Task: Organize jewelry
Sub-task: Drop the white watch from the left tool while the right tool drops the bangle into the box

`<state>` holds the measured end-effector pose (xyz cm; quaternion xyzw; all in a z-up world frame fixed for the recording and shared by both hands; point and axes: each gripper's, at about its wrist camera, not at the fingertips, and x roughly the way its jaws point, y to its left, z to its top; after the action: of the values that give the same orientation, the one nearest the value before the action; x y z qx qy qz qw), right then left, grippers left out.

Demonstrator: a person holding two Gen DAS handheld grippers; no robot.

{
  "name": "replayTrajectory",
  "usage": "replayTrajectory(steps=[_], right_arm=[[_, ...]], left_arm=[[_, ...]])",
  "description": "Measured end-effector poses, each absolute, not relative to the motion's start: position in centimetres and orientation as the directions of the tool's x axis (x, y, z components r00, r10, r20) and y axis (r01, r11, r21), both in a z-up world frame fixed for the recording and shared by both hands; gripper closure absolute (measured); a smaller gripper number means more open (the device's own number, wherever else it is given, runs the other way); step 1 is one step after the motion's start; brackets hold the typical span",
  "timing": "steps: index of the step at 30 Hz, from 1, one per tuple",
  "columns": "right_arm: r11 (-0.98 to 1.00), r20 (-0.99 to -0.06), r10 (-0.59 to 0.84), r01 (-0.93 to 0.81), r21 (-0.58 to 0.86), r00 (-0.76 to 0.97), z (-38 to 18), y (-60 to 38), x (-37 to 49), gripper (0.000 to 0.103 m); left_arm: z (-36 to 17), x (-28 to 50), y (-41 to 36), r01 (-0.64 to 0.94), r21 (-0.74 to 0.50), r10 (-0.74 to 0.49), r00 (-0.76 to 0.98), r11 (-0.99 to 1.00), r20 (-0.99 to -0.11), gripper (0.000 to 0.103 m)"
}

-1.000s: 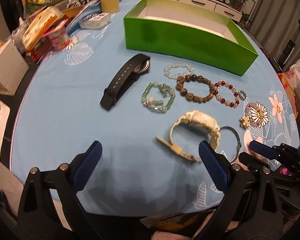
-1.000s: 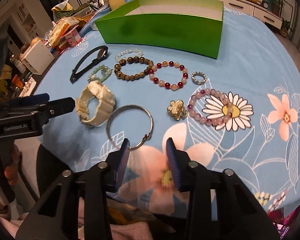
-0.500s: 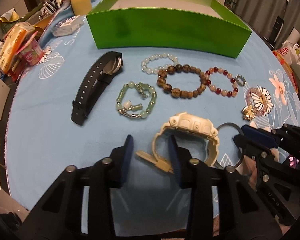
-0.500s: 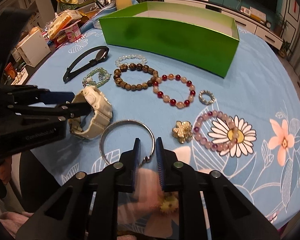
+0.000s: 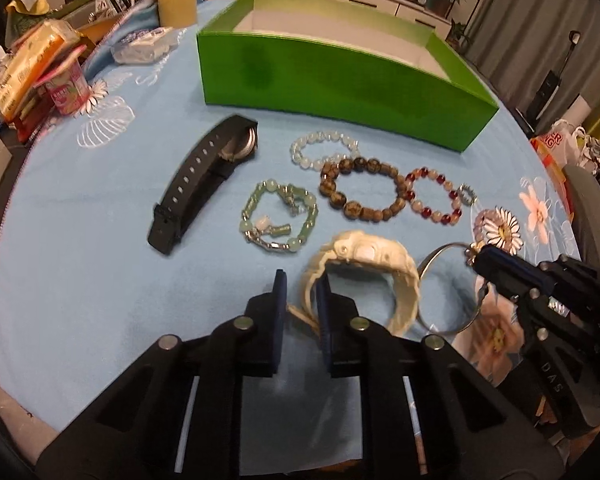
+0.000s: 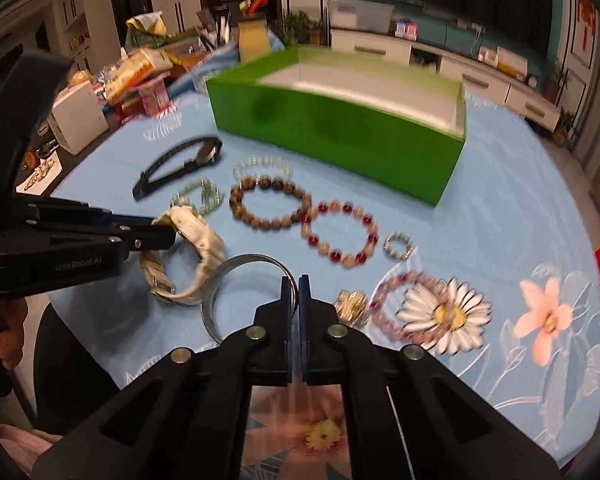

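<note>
The left gripper [image 5: 301, 286] has just been closing and now pinches the strap of the cream watch [image 5: 364, 256], while the right gripper [image 6: 294, 292], its jaws also just drawn together, clamps the rim of the silver bangle [image 6: 236, 276] beside it. Both pieces sit on the blue tablecloth [image 5: 80, 248], near the green box [image 5: 340, 84]. This looks like the pick-up step, so next comes a steady lift over the box wall without snagging the bead bracelets

I see a home living room: a low white cabinet [image 6: 420, 54] along a teal wall [image 6: 564, 20], a cluttered flowered tablecloth [image 6: 520, 208].
</note>
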<state>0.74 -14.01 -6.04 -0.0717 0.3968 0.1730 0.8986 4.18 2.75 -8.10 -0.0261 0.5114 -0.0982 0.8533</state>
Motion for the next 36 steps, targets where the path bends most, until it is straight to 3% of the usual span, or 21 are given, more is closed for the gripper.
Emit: replayTrajectory(steps=[13,25,36], right_arm=[[0.940,-0.634,0.228,-0.338,-0.056,0.739,-1.7,-15.1,1.1,0.101],[0.970,-0.535,0.183,-0.241,-0.041,0.825,2.5,-18.3,5.7,0.100],[0.974,-0.586,0.202,-0.226,0.034,0.785,1.3,-19.0,12.3,0.100]], left_arm=[[-5.7,4.0,3.0,0.145,-0.153,-0.207,0.516,0.977,-0.831,0.091],[-0.1,7.9,3.7,0.137,-0.154,-0.206,0.623,0.979,-0.754,0.091],[1.4,16.8,2.5,0.111,-0.144,-0.181,0.640,0.983,-0.747,0.091]])
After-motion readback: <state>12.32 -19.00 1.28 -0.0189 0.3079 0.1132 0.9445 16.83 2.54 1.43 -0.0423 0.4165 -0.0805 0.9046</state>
